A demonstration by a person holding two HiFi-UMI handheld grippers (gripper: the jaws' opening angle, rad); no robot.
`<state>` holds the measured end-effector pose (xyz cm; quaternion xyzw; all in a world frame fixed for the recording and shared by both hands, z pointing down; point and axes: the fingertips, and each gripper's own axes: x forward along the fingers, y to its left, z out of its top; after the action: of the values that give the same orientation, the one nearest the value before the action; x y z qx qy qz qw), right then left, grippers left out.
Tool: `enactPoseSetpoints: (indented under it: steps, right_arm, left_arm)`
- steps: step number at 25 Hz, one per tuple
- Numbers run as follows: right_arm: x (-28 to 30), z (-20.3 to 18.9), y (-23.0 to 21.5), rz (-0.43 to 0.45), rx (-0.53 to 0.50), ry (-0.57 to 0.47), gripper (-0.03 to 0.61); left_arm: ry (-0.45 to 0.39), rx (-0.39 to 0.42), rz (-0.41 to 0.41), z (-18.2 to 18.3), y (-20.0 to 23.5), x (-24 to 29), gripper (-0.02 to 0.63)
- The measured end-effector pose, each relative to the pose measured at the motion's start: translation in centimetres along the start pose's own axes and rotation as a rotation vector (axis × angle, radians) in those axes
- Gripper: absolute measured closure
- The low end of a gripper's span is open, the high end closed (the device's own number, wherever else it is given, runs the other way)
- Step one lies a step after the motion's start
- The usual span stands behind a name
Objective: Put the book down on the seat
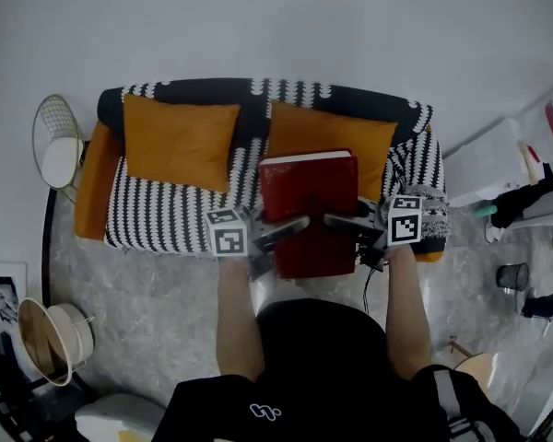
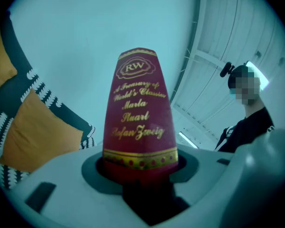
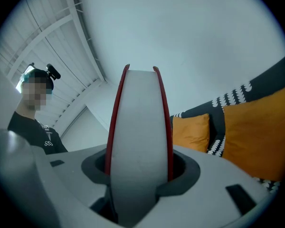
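The spine of the red book (image 1: pixel 309 212) was clamped in the jaws of the left gripper (image 1: pixel 284 230), and its page edge in the jaws of the right gripper (image 1: pixel 343 221). The book was held flat over the front edge of the striped sofa seat (image 1: pixel 157 217). Just behind it an orange cushion (image 1: pixel 336 141) was propped against the backrest.

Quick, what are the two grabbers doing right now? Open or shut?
Left gripper: closed, holding the thick dark red hardcover book by its spine.
Right gripper: closed on the same book's page edge.
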<state>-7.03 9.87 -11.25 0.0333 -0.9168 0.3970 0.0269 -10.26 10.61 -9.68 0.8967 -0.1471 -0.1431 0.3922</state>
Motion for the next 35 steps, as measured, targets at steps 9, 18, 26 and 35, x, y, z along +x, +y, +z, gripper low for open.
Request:
enactPoseSetpoints:
  steps: [9,18,26,35]
  right_arm:
    - [1.1,-0.1,-1.8,-0.028,0.039,0.025,0.342]
    - [0.2,-1.6,-3.3,-0.038,0.117,-0.017,0.342]
    - [-3.1,-2.7,-3.9,-0.069,0.168,-0.081,0.342]
    - [-6.9,-4.6,-5.7,-0.086,0.25,-0.118,0.342]
  left_arm:
    - [-0.011,-0.045,-0.02,0.2,2.0,-0.6,0.385]
    - [0.044,-0.103,-0.012,-1.6,3.3,0.0,0.385]
    - [0.118,-0.134,-0.027,-3.7,3.3,2.7,0.385]
    - [0.168,-0.209,-0.012,-6.8,4.2,5.9,0.383]
